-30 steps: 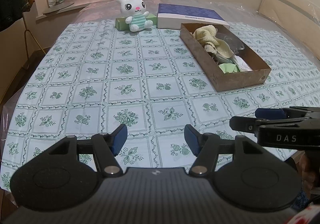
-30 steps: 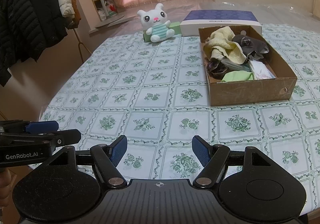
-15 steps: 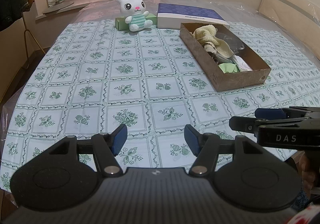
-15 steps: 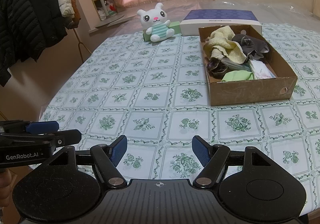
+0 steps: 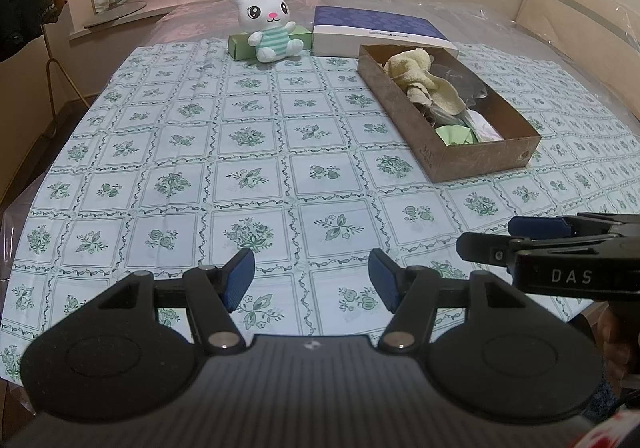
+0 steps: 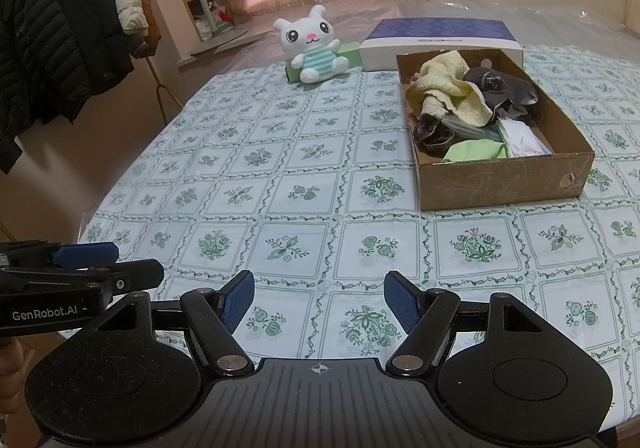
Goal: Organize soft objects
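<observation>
A: At the near edge of the tabletop (image 6: pixel 304 184) both tools hang side by side, and across the last second nothing has shifted. The left gripper (image 5: pixel 311 280) has its jaws spread wide with nothing between them, and the right gripper (image 6: pixel 319 302) is just as wide and just as bare.

B: So no progress to count?

A: None that I can see. It looks like a pause before the first reach, which means the sorting has not begun, or else sits between two items.

B: Where are the soft things?

A: Most are heaped in the cardboard box (image 6: pixel 500 184) toward the right side of the tabletop: a yellow towel (image 6: pixel 452 88), a dark grey cloth (image 6: pixel 504 88), a green cloth (image 6: pixel 474 150) at the box's near end, and something white beside it that may be tissue or fabric; I cannot tell. The plush rabbit (image 6: pixel 314 48) sits upright at the far edge, against a small green box (image 5: pixel 240 44), with a blue-lidded box (image 6: pixel 440 36) next to it.

B: Next target?

A: Probably the rabbit, the one soft thing outside the box. Both grippers are well apart from it.
</observation>
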